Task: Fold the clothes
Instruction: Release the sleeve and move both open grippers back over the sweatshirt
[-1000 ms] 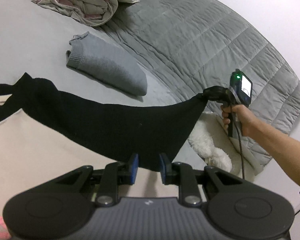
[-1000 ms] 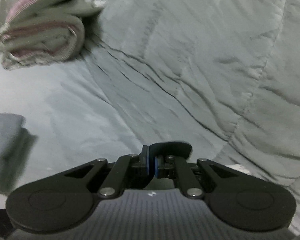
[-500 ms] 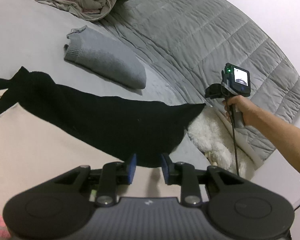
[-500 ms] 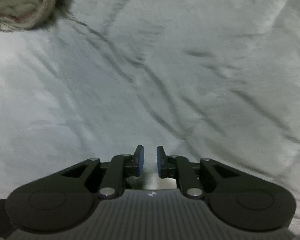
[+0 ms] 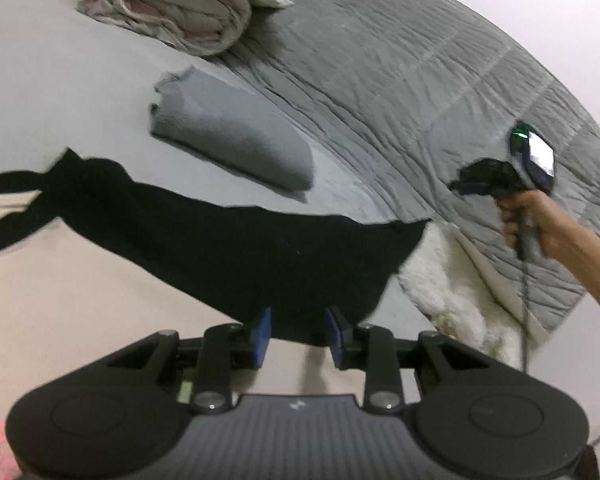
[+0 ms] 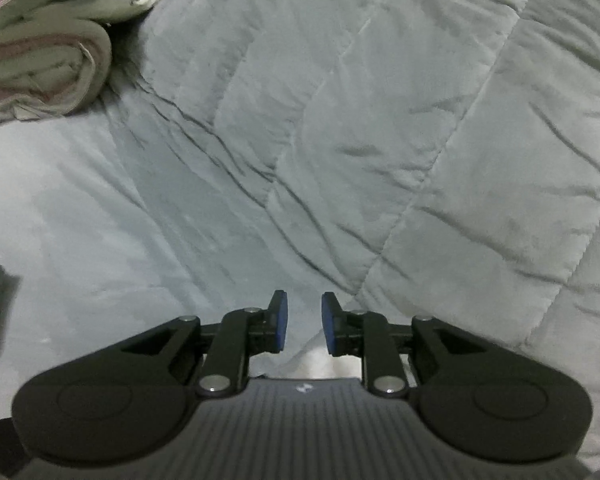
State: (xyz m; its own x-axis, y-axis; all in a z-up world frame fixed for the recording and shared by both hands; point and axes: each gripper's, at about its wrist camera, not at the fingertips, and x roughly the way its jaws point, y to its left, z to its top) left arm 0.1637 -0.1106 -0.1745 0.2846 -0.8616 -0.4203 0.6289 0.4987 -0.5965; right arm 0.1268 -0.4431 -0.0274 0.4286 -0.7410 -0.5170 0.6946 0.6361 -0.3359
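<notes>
A black garment (image 5: 260, 248) lies spread flat across the bed, partly over a beige cloth (image 5: 80, 300). My left gripper (image 5: 298, 334) sits at its near edge. Its jaws are opening, with the black hem between the blue pads (image 5: 262, 334) and not pressed by them. In the left wrist view a hand holds my right gripper (image 5: 460, 186) above the quilt, to the right of the garment's far corner and clear of it. The right wrist view shows the right gripper (image 6: 302, 328) with jaws opening and nothing between them.
A folded grey sweater (image 5: 236, 140) lies beyond the black garment. A rolled beige and pink blanket (image 5: 180, 8) sits at the back. The grey quilt (image 6: 380, 140) covers the right side. A white fluffy item (image 5: 452, 292) lies at the bed's right edge.
The right gripper let go of the black garment's corner and lifted away to the right. The garment dropped flat onto the bed. The left jaws widened.
</notes>
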